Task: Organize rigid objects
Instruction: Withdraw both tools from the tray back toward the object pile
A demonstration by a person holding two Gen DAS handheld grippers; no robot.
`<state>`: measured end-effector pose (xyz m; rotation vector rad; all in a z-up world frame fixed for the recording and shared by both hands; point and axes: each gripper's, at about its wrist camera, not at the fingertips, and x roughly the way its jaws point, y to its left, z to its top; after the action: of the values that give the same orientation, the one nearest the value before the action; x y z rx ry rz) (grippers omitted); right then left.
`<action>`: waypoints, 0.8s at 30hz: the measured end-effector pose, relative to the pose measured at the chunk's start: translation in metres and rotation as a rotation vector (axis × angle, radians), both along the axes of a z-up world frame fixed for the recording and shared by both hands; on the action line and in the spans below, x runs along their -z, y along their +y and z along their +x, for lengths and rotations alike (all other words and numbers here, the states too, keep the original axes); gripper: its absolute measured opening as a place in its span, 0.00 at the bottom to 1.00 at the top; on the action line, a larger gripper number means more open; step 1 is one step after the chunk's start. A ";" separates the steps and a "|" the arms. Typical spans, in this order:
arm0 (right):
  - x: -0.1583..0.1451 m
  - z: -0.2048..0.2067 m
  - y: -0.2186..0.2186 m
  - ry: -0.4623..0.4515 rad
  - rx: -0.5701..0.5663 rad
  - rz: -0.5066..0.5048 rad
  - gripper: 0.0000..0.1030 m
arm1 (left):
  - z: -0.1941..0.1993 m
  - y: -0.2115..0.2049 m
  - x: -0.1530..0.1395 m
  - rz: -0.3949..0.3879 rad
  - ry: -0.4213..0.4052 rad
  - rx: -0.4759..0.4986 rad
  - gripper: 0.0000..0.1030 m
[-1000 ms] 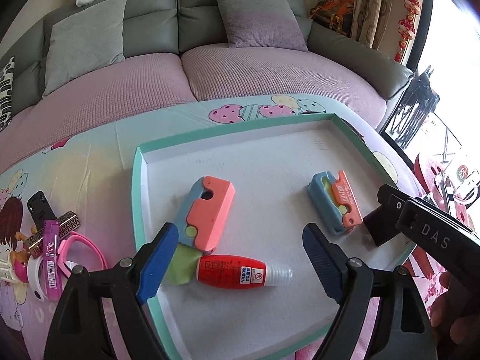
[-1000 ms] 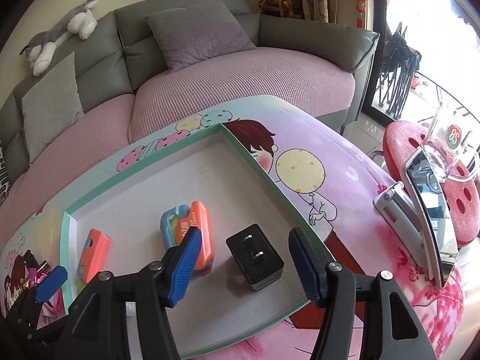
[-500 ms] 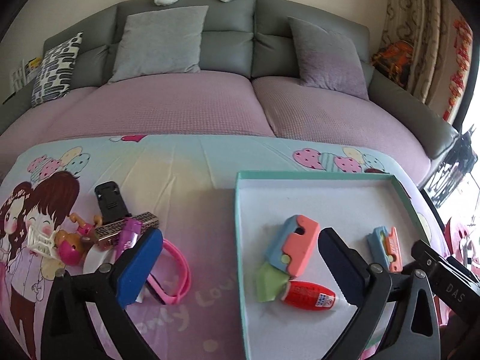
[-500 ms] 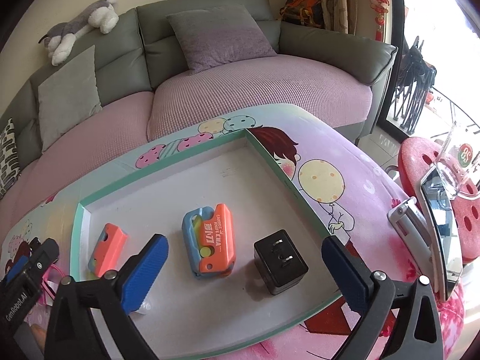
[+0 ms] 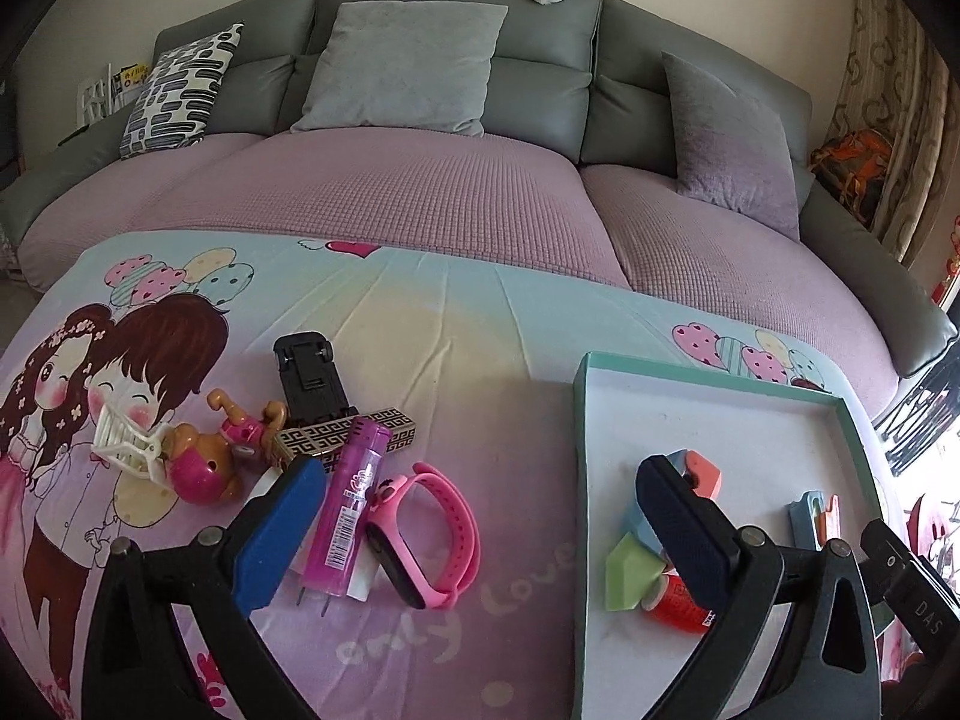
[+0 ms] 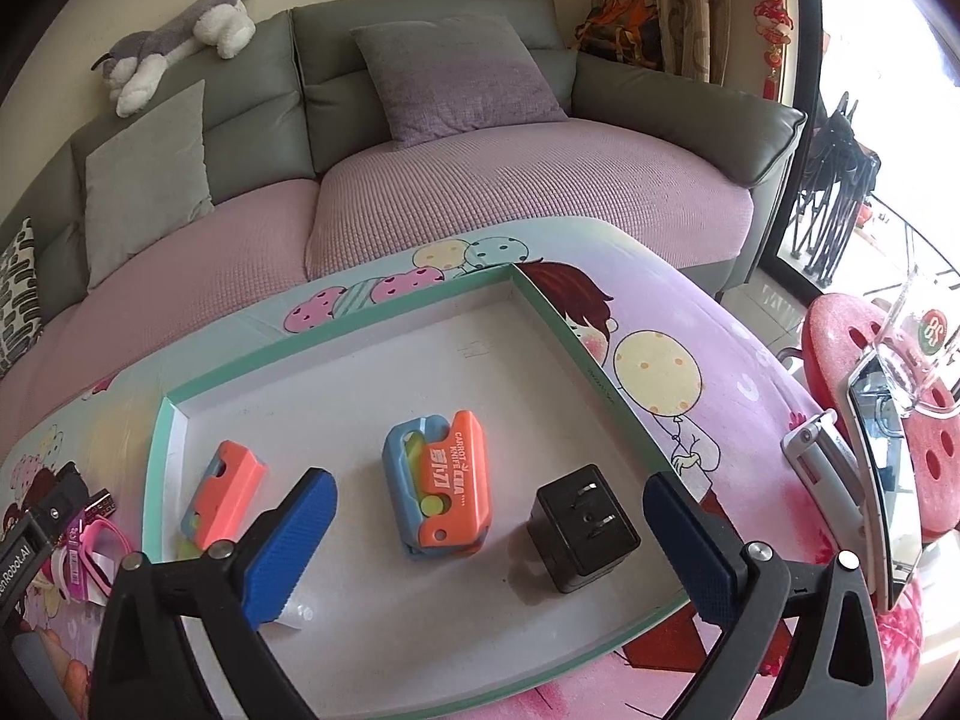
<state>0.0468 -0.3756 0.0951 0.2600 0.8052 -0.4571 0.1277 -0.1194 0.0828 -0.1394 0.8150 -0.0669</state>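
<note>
While its blue pads stand spread wide and hold nothing, the left gripper (image 5: 480, 531) hovers over the cartoon-print tablecloth (image 5: 456, 324), with the pink watch (image 5: 429, 531) and the purple lighter (image 5: 351, 510) lying between its fingers, just left of the teal-rimmed tray (image 5: 577, 420). The right gripper (image 6: 489, 543) is likewise spread and empty above the tray, the orange-and-blue carrot knife (image 6: 441, 489) and the black plug adapter (image 6: 582, 525) resting between its pads, a second orange-and-blue toy (image 6: 225, 495) lying further left.
</note>
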 end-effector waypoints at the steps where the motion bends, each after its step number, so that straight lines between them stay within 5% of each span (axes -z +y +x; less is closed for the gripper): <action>1: -0.002 0.000 0.002 -0.010 -0.007 -0.003 1.00 | -0.001 0.002 -0.002 0.003 -0.005 -0.003 1.00; 8: -0.013 0.005 0.022 -0.078 -0.075 -0.022 1.00 | -0.008 0.023 -0.014 0.054 -0.055 -0.058 1.00; 19: -0.014 0.015 0.052 -0.128 -0.200 0.100 1.00 | -0.017 0.065 -0.024 -0.006 -0.083 -0.141 1.00; 24: -0.015 0.020 0.076 -0.125 -0.273 0.069 1.00 | -0.027 0.091 -0.038 0.003 -0.121 -0.210 1.00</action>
<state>0.0672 -0.2994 0.1099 0.2359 0.7216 -0.1547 0.1004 -0.0280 0.1205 -0.2154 0.6758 0.1228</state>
